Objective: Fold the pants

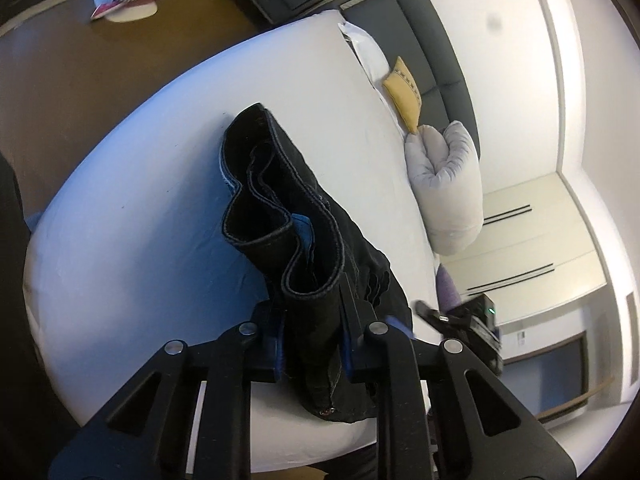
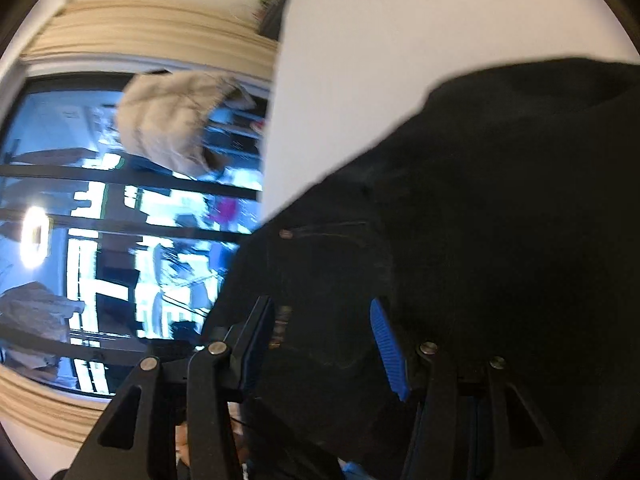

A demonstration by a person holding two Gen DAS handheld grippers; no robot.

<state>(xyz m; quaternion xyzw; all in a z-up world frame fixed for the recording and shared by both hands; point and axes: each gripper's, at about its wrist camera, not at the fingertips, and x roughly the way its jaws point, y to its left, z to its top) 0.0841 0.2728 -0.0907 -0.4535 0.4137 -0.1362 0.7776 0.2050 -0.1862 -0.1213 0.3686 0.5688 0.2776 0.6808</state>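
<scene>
- Black pants (image 1: 296,216) bunched on the white bed (image 1: 132,184); left gripper (image 1: 314,320) jaws clamped on a thick wad, which could slip out.
- Right gripper (image 2: 320,344) jaws apart astride the cloth, gripping nothing; closing there could catch only one layer.

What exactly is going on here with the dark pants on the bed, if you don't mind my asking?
A person is folding black pants on a white bed, with a handheld gripper in each hand. The left gripper has its jaws closed on a bunched, layered edge of the fabric. The right gripper has its jaws apart with pants fabric between them, near a rivet; a firm grip is not evident. The fold looks unfinished.
</scene>
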